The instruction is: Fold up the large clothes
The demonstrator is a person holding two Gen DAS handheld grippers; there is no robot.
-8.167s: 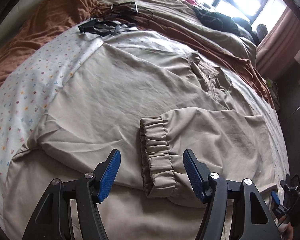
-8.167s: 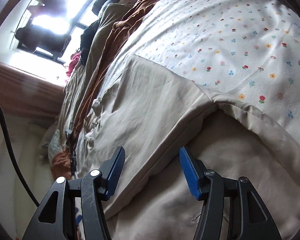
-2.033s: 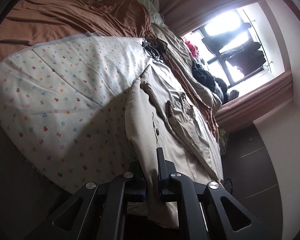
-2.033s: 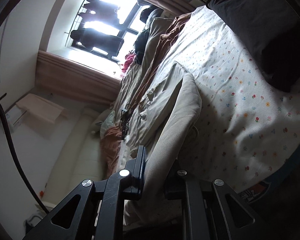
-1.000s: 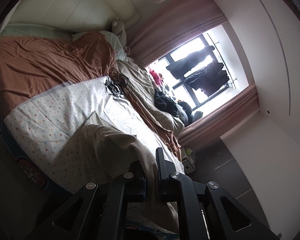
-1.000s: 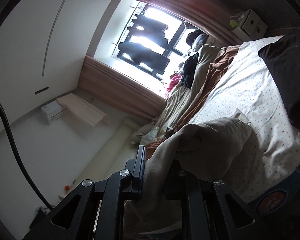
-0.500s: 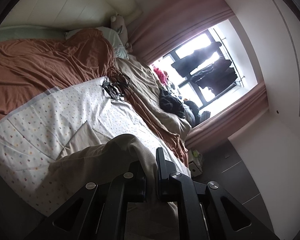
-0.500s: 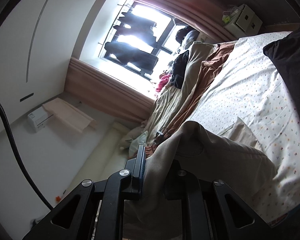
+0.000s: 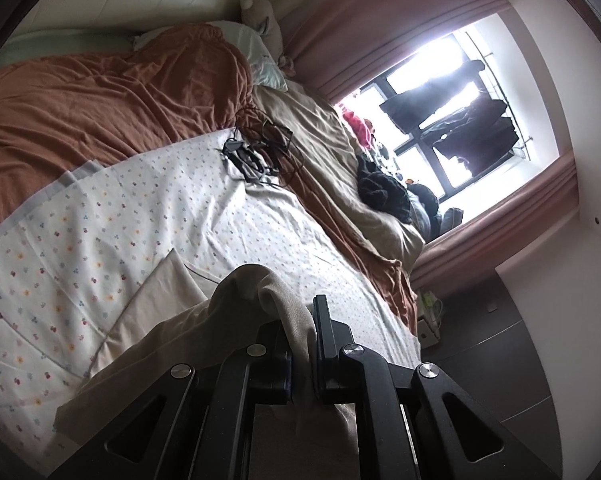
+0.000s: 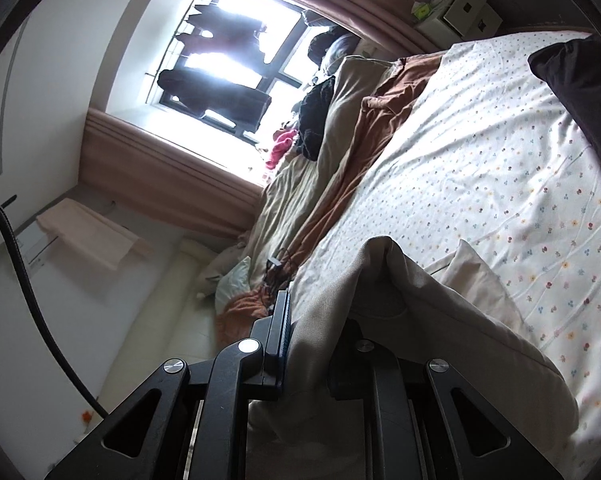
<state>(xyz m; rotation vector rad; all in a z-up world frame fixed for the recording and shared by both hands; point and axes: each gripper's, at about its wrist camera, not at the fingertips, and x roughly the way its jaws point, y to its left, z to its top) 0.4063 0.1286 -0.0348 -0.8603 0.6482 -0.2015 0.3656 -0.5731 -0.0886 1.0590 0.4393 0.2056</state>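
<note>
A large beige jacket (image 9: 168,320) hangs from both grippers over the flowered sheet (image 9: 100,232). My left gripper (image 9: 302,344) is shut on a bunched edge of the jacket, which rises in a hump just past the fingers and trails down to the left onto the sheet. In the right wrist view my right gripper (image 10: 308,344) is shut on another thick fold of the beige jacket (image 10: 440,320), which drapes to the right onto the flowered sheet (image 10: 480,152). The pads are mostly hidden by cloth.
A brown blanket (image 9: 100,92) and a beige quilt (image 9: 340,168) lie along the bed's far side, with tangled black cables (image 9: 256,152) between them. Dark clothes (image 9: 384,192) pile by the bright window (image 9: 452,120). A dark pillow (image 10: 580,76) lies at the sheet's right edge.
Both grippers have moved forward over the bed and dipped, carrying the jacket with them. More of the jacket now lies on the flowered sheet, and the bed fills more of each view.
</note>
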